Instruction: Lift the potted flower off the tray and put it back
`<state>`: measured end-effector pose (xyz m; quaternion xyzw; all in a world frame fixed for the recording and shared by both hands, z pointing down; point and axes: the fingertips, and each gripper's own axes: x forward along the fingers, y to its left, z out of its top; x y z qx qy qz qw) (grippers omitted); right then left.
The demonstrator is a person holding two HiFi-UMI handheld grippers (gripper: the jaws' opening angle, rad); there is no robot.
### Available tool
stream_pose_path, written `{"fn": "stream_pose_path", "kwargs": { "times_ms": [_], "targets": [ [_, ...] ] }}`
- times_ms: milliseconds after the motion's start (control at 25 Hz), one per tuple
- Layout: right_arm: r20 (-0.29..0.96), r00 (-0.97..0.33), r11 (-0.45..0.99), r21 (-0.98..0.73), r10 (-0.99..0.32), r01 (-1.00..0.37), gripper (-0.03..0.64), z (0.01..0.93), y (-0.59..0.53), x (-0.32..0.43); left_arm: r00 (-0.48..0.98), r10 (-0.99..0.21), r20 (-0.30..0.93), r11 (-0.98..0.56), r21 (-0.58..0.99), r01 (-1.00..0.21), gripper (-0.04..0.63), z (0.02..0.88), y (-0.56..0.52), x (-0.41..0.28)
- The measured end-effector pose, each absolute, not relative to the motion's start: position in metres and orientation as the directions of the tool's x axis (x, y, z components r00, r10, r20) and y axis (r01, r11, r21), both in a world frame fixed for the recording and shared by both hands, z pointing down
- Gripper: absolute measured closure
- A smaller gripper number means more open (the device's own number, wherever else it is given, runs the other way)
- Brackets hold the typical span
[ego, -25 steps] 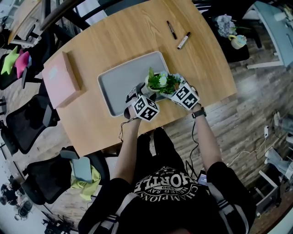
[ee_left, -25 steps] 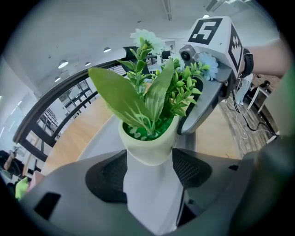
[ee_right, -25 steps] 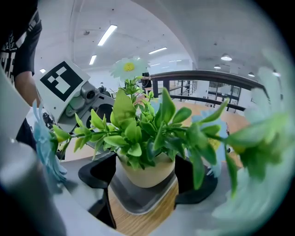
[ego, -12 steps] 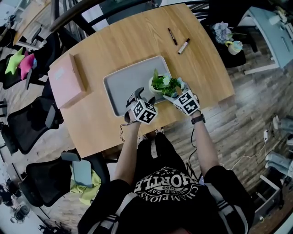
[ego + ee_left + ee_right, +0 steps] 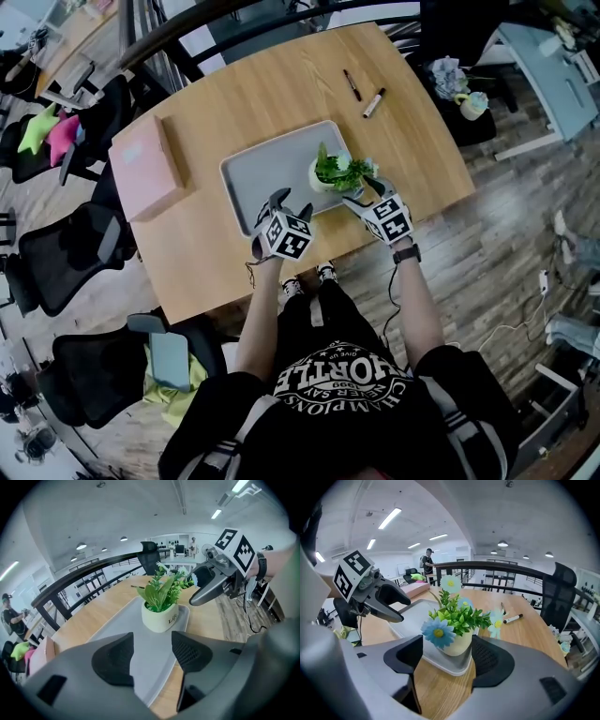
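the potted flower (image 5: 337, 172) stands upright at the right end of the gray tray (image 5: 267, 171), so your left gripper (image 5: 152, 653) and right gripper (image 5: 446, 651) are released, and their jaws are closing on nothing.

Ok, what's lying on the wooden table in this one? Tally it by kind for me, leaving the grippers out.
tray: 1
potted flower: 1
pens: 2, a dark one and a white one
pink box: 1
Total: 5
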<state>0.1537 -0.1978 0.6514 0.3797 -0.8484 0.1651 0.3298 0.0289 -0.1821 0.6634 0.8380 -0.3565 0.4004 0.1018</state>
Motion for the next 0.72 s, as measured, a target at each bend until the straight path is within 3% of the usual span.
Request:
{"fn": "stream_pose_path", "kwargs": {
  "times_ms": [720],
  "targets": [
    [0.617,-0.478,0.604,-0.006,-0.625,-0.797,0.354,0.580,-0.172,0.147,0.446,-0.612,0.652,-0.641,-0.080,-0.763,0.348,0.603,-0.160,-0.024]
  ]
}}
